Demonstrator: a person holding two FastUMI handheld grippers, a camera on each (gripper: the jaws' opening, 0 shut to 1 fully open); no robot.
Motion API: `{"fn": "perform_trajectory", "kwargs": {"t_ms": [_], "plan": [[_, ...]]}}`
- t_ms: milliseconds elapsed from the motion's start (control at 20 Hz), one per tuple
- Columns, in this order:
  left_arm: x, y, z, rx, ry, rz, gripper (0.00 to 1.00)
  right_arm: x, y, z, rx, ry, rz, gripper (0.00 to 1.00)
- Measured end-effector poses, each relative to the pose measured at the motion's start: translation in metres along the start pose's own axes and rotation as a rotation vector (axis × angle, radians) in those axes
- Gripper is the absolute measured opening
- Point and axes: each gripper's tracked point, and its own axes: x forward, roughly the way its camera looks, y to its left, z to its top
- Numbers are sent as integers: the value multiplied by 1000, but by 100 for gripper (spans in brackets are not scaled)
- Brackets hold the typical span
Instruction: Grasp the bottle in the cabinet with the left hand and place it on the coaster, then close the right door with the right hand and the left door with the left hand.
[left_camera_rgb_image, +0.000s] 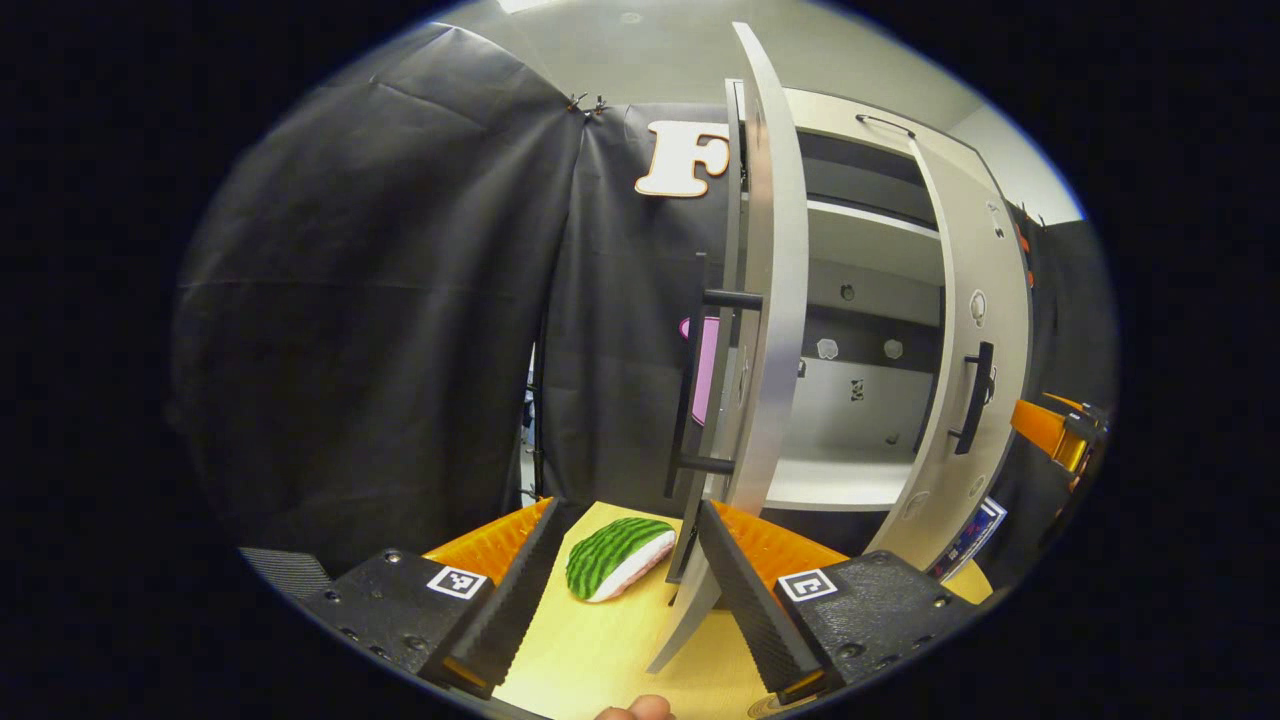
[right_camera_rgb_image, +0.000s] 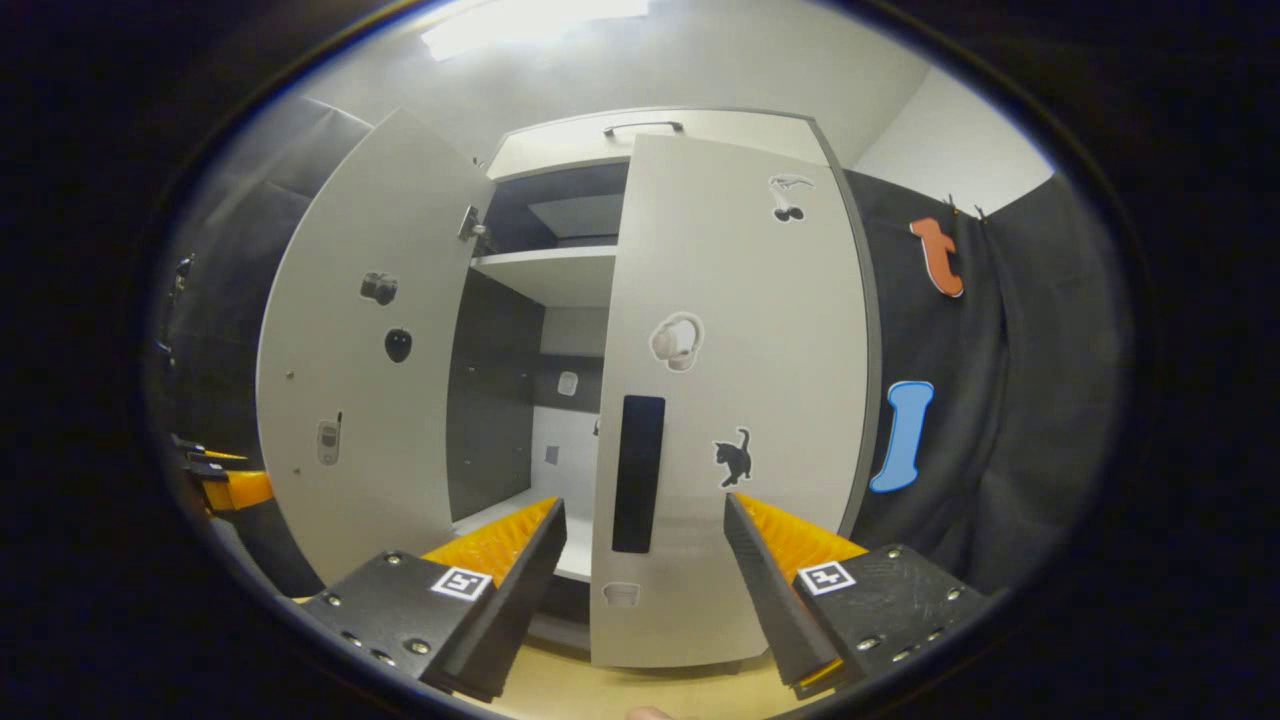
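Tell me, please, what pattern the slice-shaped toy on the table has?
Green watermelon stripes, clearest in the left gripper view.

Black gripper (left_camera_rgb_image: 625, 590) housings, square coded markers, small screws, ribbed inner faces

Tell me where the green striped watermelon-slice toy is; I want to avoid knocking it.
In the left gripper view, the green striped watermelon-slice toy lies on the yellow wooden tabletop, just left of the open grey cabinet door's lower edge.
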Motion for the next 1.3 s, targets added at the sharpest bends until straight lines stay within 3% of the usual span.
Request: {"fn": "perform_trajectory", "kwargs": {"t_ms": [250,400,800,1050,1300], "plan": [[1,-7,1,-6,7,-41,90,-5,-11,-2,-2,10,-10,96],[-2,-34,-3,-2,11,-78,91,-9,-18,-4,-3,15,-19,93],[3,-107,-11,29,29,-255,90,-27,-44,2,-23,6,-69,96],[-2,-166,-16,24,37,-421,90,-37,-60,0,-26,12,-110,93],[4,-190,-17,47,38,-455,90,-45,-70,0,-24,9,-137,96]]}}
